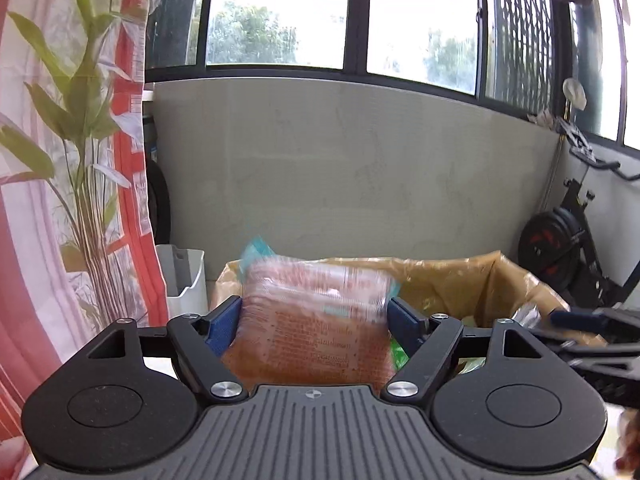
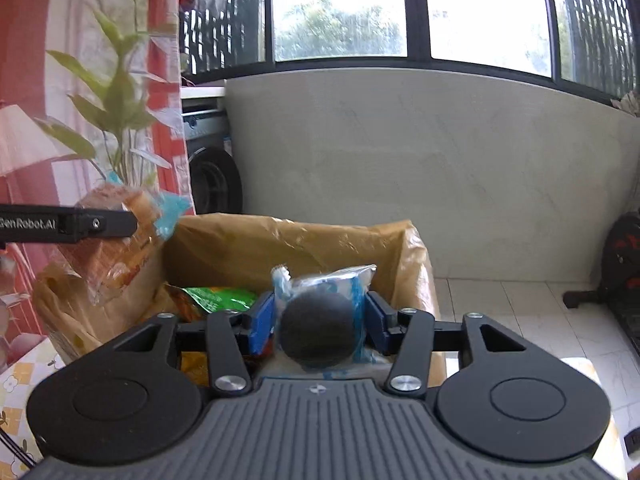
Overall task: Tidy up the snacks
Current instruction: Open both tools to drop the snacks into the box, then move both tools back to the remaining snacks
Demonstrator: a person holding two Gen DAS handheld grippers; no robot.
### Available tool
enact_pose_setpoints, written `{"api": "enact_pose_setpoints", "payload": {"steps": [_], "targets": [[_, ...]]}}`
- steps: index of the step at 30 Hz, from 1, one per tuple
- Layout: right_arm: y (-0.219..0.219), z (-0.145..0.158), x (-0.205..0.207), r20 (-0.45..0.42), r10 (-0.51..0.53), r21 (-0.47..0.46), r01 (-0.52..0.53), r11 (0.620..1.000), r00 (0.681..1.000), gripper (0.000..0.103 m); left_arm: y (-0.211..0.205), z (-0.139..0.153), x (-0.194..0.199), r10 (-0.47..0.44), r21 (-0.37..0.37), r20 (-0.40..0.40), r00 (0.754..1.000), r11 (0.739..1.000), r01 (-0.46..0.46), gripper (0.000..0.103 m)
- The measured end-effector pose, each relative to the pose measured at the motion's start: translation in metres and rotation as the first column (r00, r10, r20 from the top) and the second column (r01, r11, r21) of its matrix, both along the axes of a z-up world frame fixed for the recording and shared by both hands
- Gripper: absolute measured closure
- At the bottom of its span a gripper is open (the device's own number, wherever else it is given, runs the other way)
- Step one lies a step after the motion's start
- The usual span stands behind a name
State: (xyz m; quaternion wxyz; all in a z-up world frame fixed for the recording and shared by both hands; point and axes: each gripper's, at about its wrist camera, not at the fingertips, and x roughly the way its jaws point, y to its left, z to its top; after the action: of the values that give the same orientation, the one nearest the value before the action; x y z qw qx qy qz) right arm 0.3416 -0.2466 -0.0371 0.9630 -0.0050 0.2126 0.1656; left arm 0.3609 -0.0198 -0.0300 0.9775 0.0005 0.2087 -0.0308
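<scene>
The left tool [image 1: 316,320] is seen clamped on a clear plastic packet of orange-brown snack with a light blue top edge [image 1: 312,320], its blue pads pressing the packet's two sides, and the packet is held upright in the air just in front of the box. The right tool [image 2: 320,318] is closed around a clear, blue-printed wrapper holding a dark round snack [image 2: 320,328], which is likewise carried above the box's near edge. Beyond both tools a cardboard box lined with a brown plastic bag [image 2: 280,240] is seen, in which a green snack packet [image 2: 218,296] already lies. Behind it stand a grey wall and windows. The step in hand is judged to be the sorting of these two packets; it would be done well if each were kept level, lowered fully before release, and the soft packet not squeezed harder than needed.
</scene>
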Motion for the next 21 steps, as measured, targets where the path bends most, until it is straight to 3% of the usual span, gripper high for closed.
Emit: {"api": "enact_pose_setpoints", "payload": {"steps": [2, 4, 10, 21], "targets": [[-0.004, 0.003, -0.009, 0.022, 0.001, -0.003, -0.001, 1.000, 1.000, 0.035, 0.001, 0.001, -0.007, -0.014, 0.042, 0.017, 1.000, 0.999, 0.014, 0.019], [-0.006, 0.007, -0.017, 0.030, 0.008, -0.009, -0.007, 1.000, 1.000, 0.034, 0.003, 0.006, -0.015, -0.035, 0.064, 0.038, 0.999, 0.997, 0.032, 0.013], [-0.012, 0.017, -0.041, 0.082, 0.028, 0.013, -0.030, 0.999, 0.996, 0.034, 0.017, 0.014, -0.044, -0.069, -0.003, 0.016, 0.998, 0.998, 0.069, 0.010], [-0.009, -0.004, -0.097, 0.101, 0.111, -0.002, -0.112, 0.994, 0.989, 0.034, 0.032, 0.007, -0.112, -0.097, -0.005, 0.046, 0.994, 0.995, 0.098, 0.010]]}}
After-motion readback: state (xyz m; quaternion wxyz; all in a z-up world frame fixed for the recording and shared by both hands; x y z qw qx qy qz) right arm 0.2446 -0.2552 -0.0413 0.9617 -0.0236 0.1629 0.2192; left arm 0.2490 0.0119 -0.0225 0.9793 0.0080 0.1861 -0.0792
